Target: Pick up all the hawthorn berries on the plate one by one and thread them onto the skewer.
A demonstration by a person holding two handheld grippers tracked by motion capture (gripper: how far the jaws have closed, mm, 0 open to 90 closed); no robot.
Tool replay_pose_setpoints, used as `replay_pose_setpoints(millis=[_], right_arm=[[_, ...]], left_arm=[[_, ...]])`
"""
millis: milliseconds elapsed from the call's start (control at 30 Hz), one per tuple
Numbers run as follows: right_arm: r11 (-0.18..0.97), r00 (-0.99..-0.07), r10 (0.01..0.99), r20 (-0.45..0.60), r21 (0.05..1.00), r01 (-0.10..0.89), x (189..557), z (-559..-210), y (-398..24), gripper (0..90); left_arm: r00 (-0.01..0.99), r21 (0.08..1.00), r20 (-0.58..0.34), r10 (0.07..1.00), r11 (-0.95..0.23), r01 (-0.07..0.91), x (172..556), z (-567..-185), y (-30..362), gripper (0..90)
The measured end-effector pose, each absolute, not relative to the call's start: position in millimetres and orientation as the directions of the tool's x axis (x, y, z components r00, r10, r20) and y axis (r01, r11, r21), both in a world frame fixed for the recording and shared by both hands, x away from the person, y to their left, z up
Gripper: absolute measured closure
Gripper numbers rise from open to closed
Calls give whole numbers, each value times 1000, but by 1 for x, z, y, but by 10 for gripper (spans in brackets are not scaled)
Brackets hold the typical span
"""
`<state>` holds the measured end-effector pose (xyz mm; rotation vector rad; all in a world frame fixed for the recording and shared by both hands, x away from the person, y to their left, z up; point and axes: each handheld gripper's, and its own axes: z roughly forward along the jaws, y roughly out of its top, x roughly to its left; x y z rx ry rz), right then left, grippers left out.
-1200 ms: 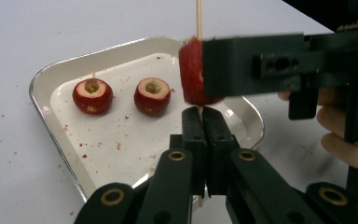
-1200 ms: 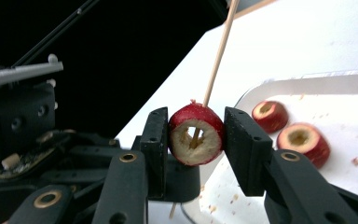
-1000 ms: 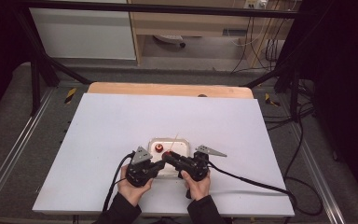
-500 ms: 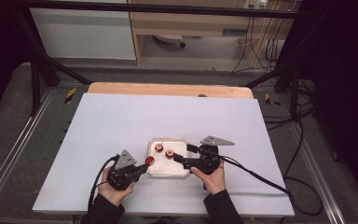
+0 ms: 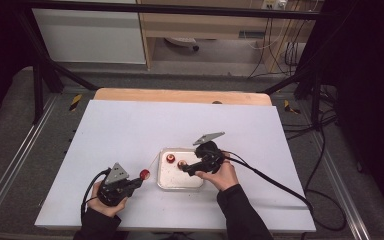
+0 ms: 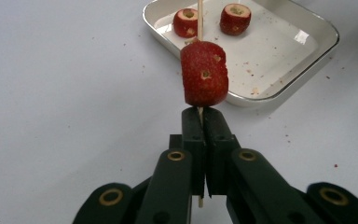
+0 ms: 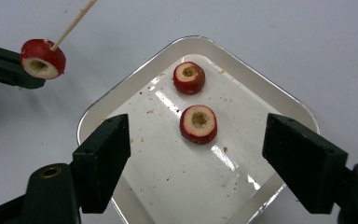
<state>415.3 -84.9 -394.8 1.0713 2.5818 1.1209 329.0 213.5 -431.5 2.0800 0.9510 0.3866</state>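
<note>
A white table (image 5: pixel 130 130) stands on grey floor (image 5: pixel 10 150). The left tool (image 6: pixel 200 122) clamps a skewer (image 6: pixel 199 18) bearing a fruit (image 6: pixel 204 73); the right tool (image 7: pixel 196 154), just opening wide, hovers over two fruits in the tray (image 7: pixel 135 88).

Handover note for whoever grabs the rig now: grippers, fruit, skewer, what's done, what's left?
Left gripper: shut on the thin wooden skewer, which carries one cored red fruit piece, held over the white table left of the tray.
Right gripper: open, nothing between its jaws, which have just been opening; above the shallow white square tray.
Tray: two cored red fruit pieces, far one and near one, plus crumbs.
Done: one piece threaded.
Left, probably: pick up and skewer the other two.
</note>
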Motion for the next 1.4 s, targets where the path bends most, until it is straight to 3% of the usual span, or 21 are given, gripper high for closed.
replay_pose_setpoints(millis=[267, 500, 1067, 1400], right_arm=[[604, -763, 638, 101, 549, 578, 435, -399, -58, 351], [637, -763, 634, 121, 478, 605, 448, -403, -46, 459], [622, -716, 673, 188, 380, 685, 465, -415, -39, 608], [602, -692, 691, 208, 363, 711, 467, -415, -41, 616]], left_arm=[[670, 767, -51, 741, -400, 501, 330, -434, 213, 882], [672, 765, -50, 739, -404, 501, 331, -434, 213, 882], [675, 759, -52, 736, -410, 505, 331, -436, 212, 882], [676, 760, -51, 735, -410, 504, 331, -436, 212, 882]])
